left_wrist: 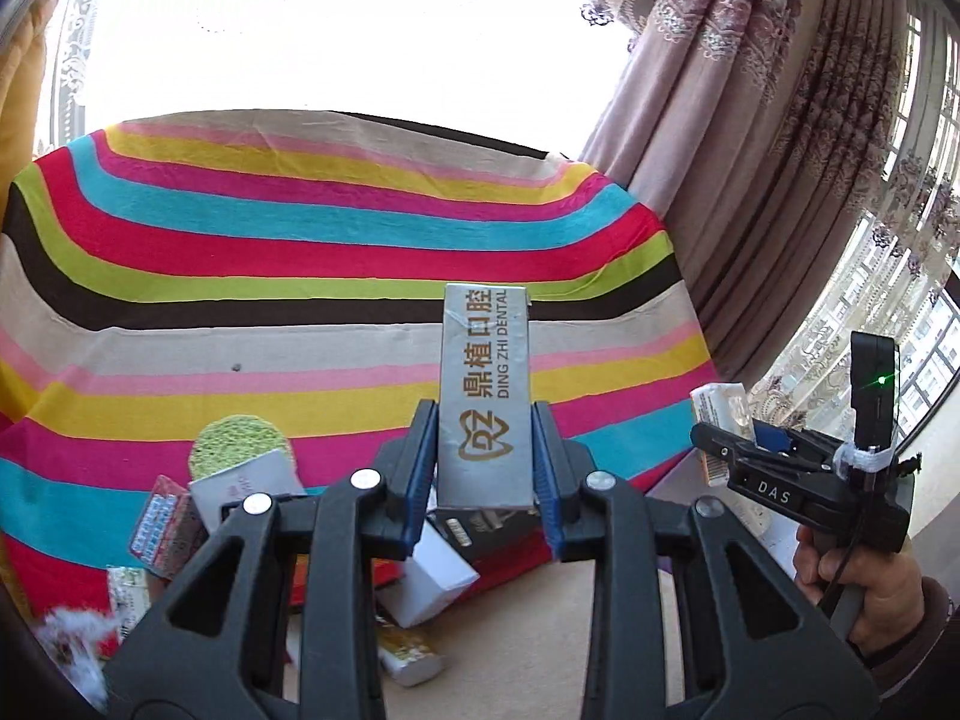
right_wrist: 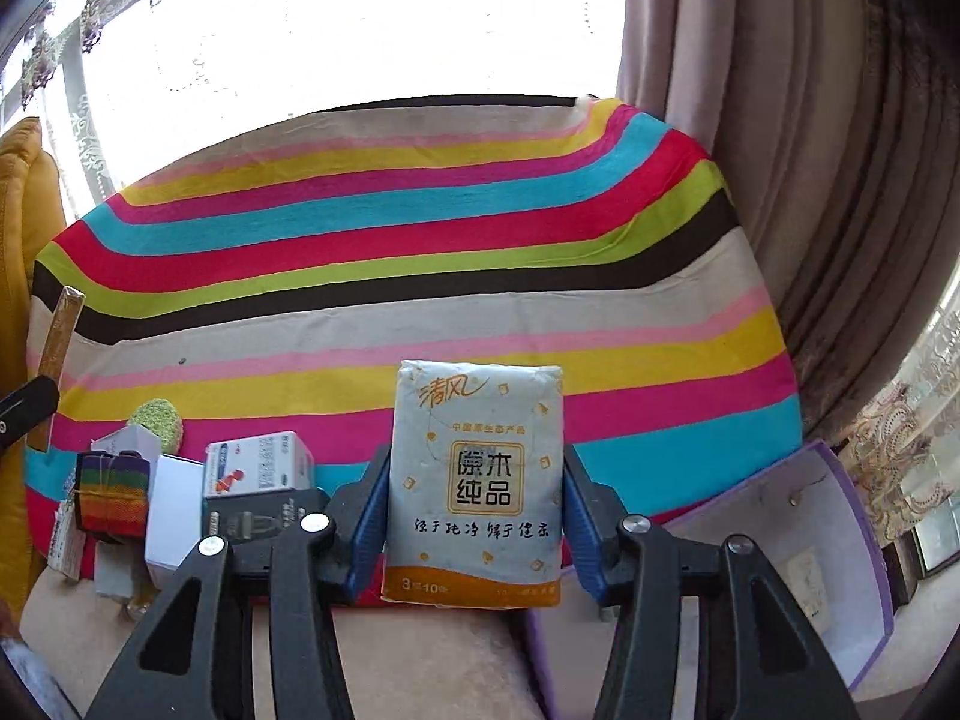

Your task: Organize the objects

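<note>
Your left hand-held gripper (left_wrist: 485, 468) is clamped on a tall silver box (left_wrist: 485, 396) printed "DING ZHI DENTAL", held upright above the clutter. Your right hand-held gripper (right_wrist: 474, 510) grips a tissue pack (right_wrist: 475, 480), also upright, its blue pads (right_wrist: 367, 525) pressed to both sides. Near left of it sits a pile of small boxes (right_wrist: 258, 468) against the striped cloth (right_wrist: 420, 228). An open purple box (right_wrist: 840, 540) lies at the near right.

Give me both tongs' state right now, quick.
Left tongs: shut on the dental box, held upright.
Right tongs: shut on the tissue pack, held upright.
</note>
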The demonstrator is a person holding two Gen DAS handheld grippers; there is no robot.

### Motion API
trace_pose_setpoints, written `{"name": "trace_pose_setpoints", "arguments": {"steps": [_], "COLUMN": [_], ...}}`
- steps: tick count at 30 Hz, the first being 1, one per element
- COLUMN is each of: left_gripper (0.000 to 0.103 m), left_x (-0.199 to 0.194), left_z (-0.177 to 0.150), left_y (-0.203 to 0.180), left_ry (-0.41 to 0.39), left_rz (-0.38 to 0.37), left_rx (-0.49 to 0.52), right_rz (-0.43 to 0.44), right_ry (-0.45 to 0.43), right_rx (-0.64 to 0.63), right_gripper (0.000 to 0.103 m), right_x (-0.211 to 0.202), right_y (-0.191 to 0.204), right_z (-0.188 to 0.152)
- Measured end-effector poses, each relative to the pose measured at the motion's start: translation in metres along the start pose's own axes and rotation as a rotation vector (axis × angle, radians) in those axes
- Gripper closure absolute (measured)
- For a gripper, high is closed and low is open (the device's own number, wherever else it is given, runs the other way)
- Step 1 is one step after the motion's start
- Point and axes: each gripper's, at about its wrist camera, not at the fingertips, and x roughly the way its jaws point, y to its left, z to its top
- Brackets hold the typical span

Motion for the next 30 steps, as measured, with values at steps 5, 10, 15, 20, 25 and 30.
{"name": "trace_pose_setpoints", "arguments": {"steps": [5,10,15,20,25,30], "left_gripper": [0.057,0.029,0.029,0.036,0.059,0.061], "left_x": [0.056,0.093,0.047,0.040,0.083,0.120], "left_z": [-0.024,-0.043,0.007,0.049,0.044,0.040], "left_y": [-0.102,-0.135,-0.036,0.116,0.183,0.182], "left_ry": [0.155,0.335,0.184,0.170,0.304,0.363], "left_rz": [-0.270,-0.302,-0.084,0.253,0.279,0.197], "left_rx": [0.114,0.172,0.173,0.135,0.221,0.299], "right_rz": [-0.198,-0.246,-0.156,-0.013,0.110,0.125], "right_ry": [0.018,0.112,0.042,-0.004,0.024,0.034], "right_rx": [0.126,0.288,0.264,0.164,0.105,0.029], "right_gripper": [0.049,0.010,0.010,0.010,0.010,0.010], "right_x": [-0.027,-0.009,-0.011,0.000,0.016,0.021], "right_y": [-0.091,-0.144,-0.117,-0.061,-0.012,0.016], "right_z": [-0.036,-0.079,-0.075,-0.058,-0.050,-0.050]}}
